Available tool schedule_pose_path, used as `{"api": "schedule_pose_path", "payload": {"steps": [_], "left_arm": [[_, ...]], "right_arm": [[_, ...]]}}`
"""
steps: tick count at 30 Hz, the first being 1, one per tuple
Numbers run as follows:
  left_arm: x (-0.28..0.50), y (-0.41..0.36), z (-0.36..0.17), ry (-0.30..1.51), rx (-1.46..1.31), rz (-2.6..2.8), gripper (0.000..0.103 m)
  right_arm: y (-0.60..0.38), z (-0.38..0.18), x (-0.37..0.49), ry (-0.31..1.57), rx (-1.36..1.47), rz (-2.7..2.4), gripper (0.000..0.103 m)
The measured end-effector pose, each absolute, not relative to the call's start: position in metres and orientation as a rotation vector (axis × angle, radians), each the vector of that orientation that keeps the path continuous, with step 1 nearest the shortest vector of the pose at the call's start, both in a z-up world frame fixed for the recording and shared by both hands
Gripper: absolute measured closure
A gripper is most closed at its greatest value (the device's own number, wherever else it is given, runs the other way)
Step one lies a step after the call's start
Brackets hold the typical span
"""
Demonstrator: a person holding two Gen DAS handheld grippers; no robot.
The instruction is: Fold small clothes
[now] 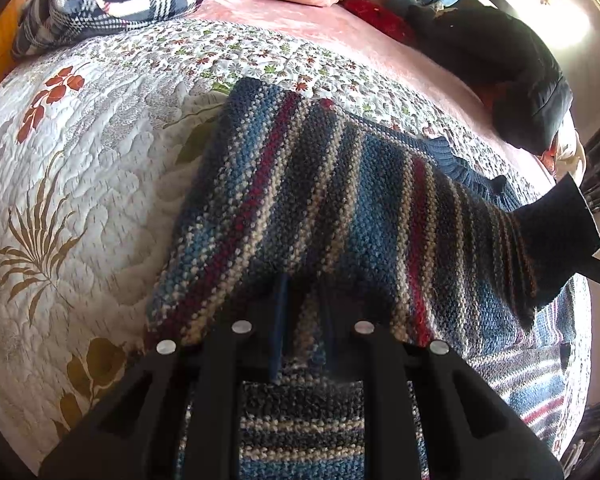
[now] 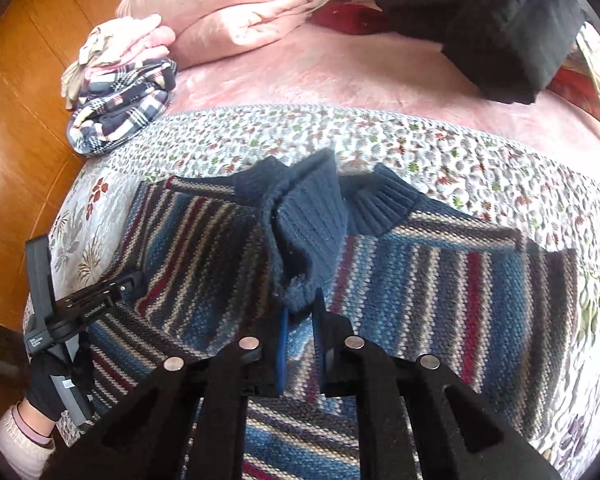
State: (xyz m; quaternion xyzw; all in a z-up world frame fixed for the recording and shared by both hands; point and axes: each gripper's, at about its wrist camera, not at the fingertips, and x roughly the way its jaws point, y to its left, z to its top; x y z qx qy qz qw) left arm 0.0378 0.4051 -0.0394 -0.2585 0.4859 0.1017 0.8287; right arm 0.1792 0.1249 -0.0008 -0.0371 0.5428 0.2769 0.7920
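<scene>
At the far left of the bed we have set the folded plaid garment (image 2: 120, 108) near the pink pillow (image 2: 228, 12), well apart from our work, which reads as a spot for finished pieces. The quilt (image 1: 80, 168) gives us a flat, open surface, and on it the striped sweater (image 1: 300, 184) lies spread out, its ribbed collar (image 2: 380, 200) toward the far side. Our left gripper (image 1: 304, 308) comes in at the sweater's left edge; its fingers stand only narrowly apart with a layer of knit between them, so we judge it pinched on that side, probably to carry the panel over toward the middle. Moving right, our right gripper (image 2: 300, 316) sits near the garment's centre, its blue pads (image 2: 283, 344) closed to a slim gap on the dark ribbed cuff (image 2: 308, 240) of a sleeve, which is drawn in across the chest. We take it that the sleeve is held there so it stays inside the fold. On the far right, a black jacket (image 1: 500, 68) lies on the pink bedspread (image 2: 340, 76), out of the way.
</scene>
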Motion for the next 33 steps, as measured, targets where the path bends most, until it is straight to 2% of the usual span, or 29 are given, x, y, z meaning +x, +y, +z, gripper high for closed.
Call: {"api": "schedule_pose_path", "payload": {"steps": [10, 12, 15, 17, 21, 23, 24, 25, 27, 33], "left_arm": [[0.038, 0.402, -0.040, 1.041, -0.518, 0.216, 0.086], [0.039, 0.401, -0.039, 1.051, -0.505, 0.219, 0.086], [0.042, 0.397, -0.030, 1.061, -0.478, 0.238, 0.084], [0.041, 0.390, -0.021, 1.037, -0.451, 0.237, 0.068], [0.046, 0.375, -0.009, 1.005, -0.424, 0.203, 0.065], [0.051, 0.370, -0.010, 1.014, -0.425, 0.194, 0.063], [0.054, 0.369, -0.011, 1.019, -0.423, 0.194, 0.063], [0.055, 0.368, -0.013, 1.023, -0.420, 0.195, 0.063], [0.057, 0.368, -0.016, 1.029, -0.421, 0.198, 0.063], [0.054, 0.374, -0.029, 1.061, -0.425, 0.189, 0.063]], "right_arm": [[0.064, -0.045, 0.190, 1.300, 0.005, 0.554, 0.091], [0.061, -0.052, 0.187, 1.321, -0.002, 0.554, 0.083], [0.052, -0.053, 0.187, 1.323, 0.071, 0.584, 0.063], [0.047, -0.050, 0.191, 1.315, 0.133, 0.597, 0.061], [0.047, -0.054, 0.203, 1.336, 0.172, 0.582, 0.061], [0.051, -0.060, 0.208, 1.361, 0.189, 0.578, 0.071], [0.051, -0.061, 0.210, 1.365, 0.205, 0.583, 0.085], [0.050, -0.061, 0.211, 1.361, 0.220, 0.590, 0.089], [0.047, -0.054, 0.207, 1.325, 0.234, 0.608, 0.093], [0.046, -0.054, 0.198, 1.313, 0.146, 0.577, 0.094]]}}
